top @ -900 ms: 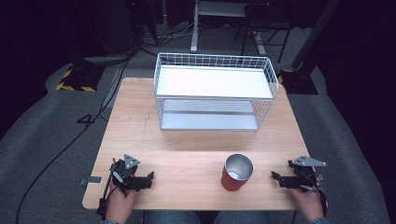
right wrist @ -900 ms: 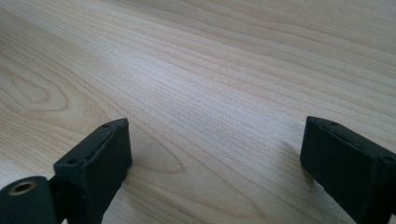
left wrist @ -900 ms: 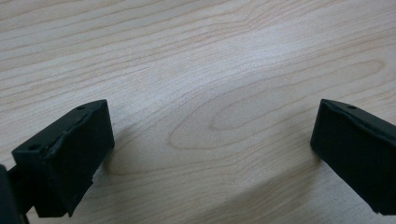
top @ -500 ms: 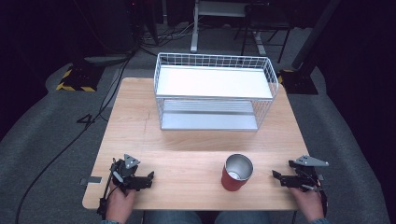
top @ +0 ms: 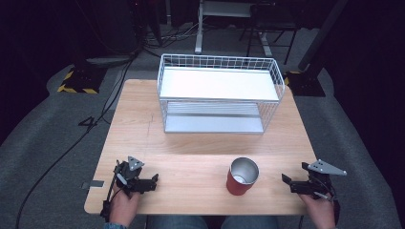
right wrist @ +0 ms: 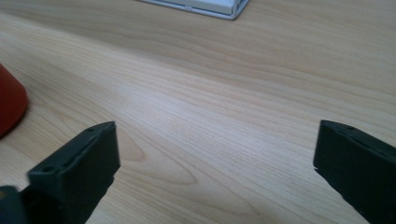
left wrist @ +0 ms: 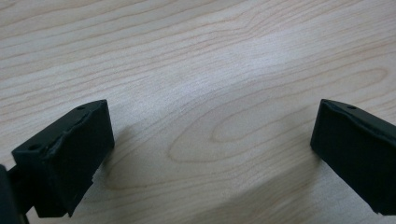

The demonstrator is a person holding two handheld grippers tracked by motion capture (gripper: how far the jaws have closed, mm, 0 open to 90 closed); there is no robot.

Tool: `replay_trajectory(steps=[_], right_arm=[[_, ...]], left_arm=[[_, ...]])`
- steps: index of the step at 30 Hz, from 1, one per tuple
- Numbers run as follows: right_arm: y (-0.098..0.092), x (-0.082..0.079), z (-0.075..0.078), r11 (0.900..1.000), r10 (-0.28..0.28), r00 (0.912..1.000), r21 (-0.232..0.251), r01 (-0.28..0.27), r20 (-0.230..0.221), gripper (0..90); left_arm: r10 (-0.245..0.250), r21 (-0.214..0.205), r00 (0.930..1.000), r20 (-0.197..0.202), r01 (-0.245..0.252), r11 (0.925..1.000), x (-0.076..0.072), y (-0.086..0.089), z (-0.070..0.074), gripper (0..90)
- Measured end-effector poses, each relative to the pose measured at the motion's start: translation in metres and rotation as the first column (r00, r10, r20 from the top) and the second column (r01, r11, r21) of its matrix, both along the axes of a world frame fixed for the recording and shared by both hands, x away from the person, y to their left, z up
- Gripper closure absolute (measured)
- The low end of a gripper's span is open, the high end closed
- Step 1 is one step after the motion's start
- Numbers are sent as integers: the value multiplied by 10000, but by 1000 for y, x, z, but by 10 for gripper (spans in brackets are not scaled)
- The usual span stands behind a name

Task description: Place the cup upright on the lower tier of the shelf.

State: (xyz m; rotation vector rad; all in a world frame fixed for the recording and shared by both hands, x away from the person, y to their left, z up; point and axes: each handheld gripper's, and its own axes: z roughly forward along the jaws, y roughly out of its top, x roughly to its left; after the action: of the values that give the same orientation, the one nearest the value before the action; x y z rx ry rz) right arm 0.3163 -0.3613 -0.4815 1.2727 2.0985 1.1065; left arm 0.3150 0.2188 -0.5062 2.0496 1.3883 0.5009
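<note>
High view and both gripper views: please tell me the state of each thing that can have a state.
Red cup: upright, mouth open, nothing seen inside, not held.
Wire rack: upright, both shelves bare.
Left gripper: open, nothing between its jaws, low over the table.
Right gripper: open, holding nothing, beside the cup.

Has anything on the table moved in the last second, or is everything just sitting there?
Nothing has visibly changed. The red cup stands in the same spot, the wire rack is where it was, and both tools, left and right, rest open near the table's front edge.
</note>
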Motion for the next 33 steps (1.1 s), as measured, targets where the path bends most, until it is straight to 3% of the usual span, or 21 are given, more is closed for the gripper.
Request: replay_trajectory(steps=[4, 5, 12, 23, 25, 26, 33], right_arm=[[3, -7, 6, 9998, 180, 9996, 72, -182, 239, 0], [7, -13, 11, 9994, 309, 9981, 112, -316, 538, 0], [16, -29, 29, 9983, 551, 9910, 107, -568, 1220, 0], [33, -51, 50, 9919, 884, 9846, 773, -1009, 1510, 0], [37, -54, 53, 9886, 1120, 9825, 835, -1254, 1488, 0], [45, -58, 57, 9829, 1576, 9761, 718, -1697, 1498, 0], [73, -68, 68, 9589, 2506, 9532, 920, -2684, 1694, 0]], left_arm=[[5, 6, 10000, -21, -5, 10000, 2, -2, 0, 0], [-33, 13, 10000, -5, 33, 10000, 4, -2, 0, 0], [-95, 25, 10000, -8, 95, 10000, 6, -4, 0, 0], [-115, 44, 9999, -2, 115, 9999, 6, -4, 0, 0], [-115, 43, 9999, -1, 115, 9999, 6, -4, 0, 0], [-113, 42, 9999, 0, 113, 9999, 6, -4, 0, 0], [-112, 39, 9999, 1, 112, 9999, 6, -4, 0, 0]])
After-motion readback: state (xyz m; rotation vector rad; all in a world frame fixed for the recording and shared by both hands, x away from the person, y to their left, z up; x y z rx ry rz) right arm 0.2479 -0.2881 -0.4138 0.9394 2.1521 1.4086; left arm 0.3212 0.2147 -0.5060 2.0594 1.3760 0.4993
